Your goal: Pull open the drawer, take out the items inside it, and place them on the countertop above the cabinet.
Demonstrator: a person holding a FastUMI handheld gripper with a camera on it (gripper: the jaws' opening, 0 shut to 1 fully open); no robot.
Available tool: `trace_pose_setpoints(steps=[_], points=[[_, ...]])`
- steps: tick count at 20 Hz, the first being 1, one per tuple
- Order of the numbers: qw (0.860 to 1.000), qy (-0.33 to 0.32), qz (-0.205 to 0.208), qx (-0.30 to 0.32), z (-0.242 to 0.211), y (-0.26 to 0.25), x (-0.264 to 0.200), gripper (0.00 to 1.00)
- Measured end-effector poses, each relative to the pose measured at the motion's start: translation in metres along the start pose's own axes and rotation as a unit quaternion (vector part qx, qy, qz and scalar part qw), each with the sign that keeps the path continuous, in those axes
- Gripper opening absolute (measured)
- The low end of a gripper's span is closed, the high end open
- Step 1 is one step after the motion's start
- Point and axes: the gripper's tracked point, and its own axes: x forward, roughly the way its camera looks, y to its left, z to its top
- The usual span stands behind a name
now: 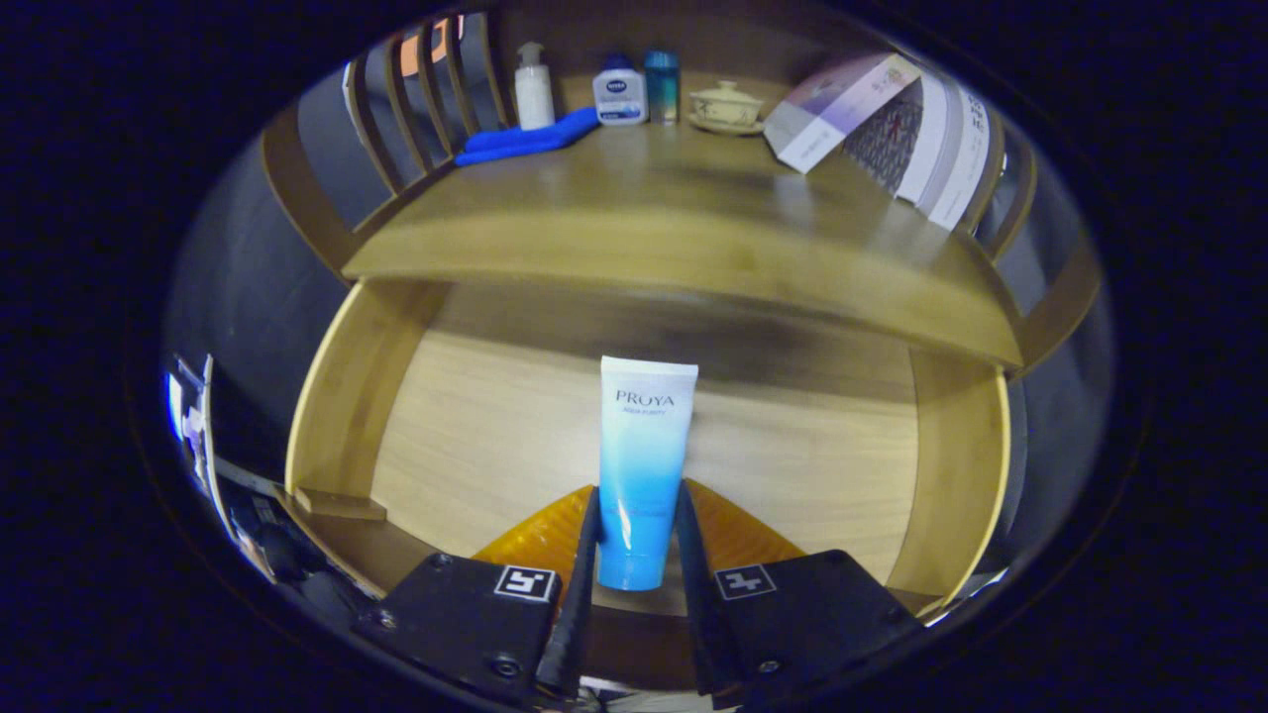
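Drawer (337,416) open, tongs (634,555) pinching the tube (642,465); next, lift it to the surface (693,228).

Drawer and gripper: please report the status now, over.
Gripper shut on the tube, both fingers pressing its lower part. Tube upright over the open drawer, not yet on the countertop. Nothing in the way.
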Motion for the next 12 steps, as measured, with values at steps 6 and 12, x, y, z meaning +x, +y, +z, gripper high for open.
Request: trace_pose_setpoints(steps=[6,12], points=[[0.999,-0.032,0.005,-0.001,0.037,-0.001,-0.037,0.45],[0.999,-0.033,-0.017,0.019,0.090,-0.010,-0.033,0.45]])
